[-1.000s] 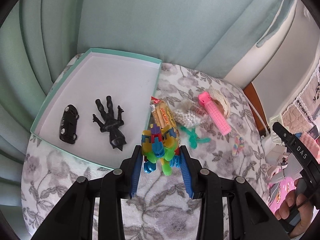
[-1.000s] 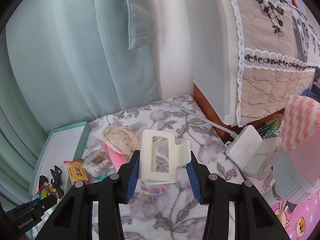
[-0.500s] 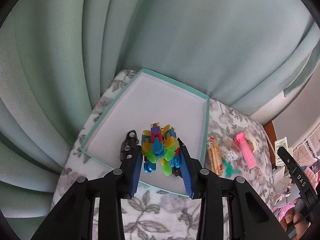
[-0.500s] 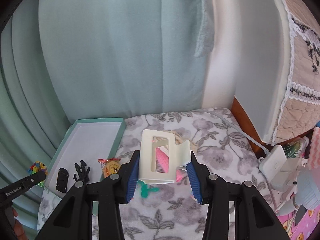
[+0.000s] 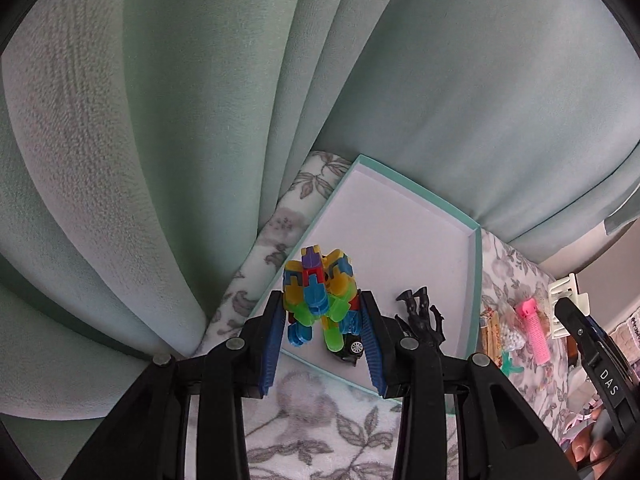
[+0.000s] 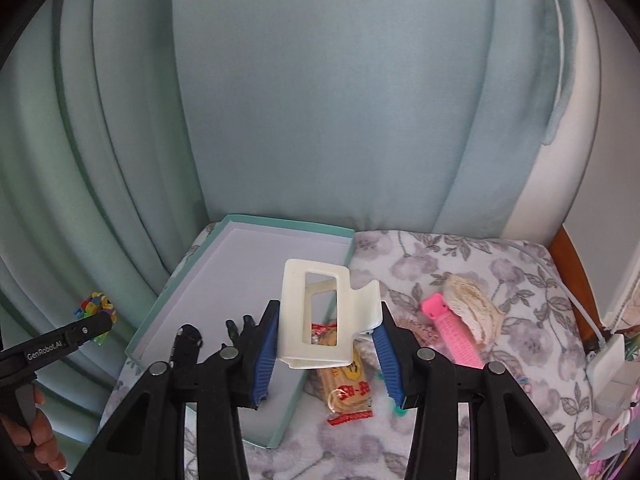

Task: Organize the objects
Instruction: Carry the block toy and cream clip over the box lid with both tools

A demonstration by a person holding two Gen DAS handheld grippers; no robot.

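The left gripper (image 5: 323,320) clamps the light, knobbly block toy (image 5: 318,300) (likely snap-apart) at mid-body above the tray (image 5: 400,232), while the right gripper (image 6: 326,344) pinches a stiff hair claw (image 6: 320,320).

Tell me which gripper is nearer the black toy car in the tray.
Left. The left gripper, shut on the colourful block toy, hangs right over the black toy car. The right gripper, holding the white hair claw, is off to the car's right.

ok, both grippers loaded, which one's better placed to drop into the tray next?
Left, probably. The left gripper holds the block toy over the teal tray, above the toy car. The right gripper holds its white clip at the tray's edge.
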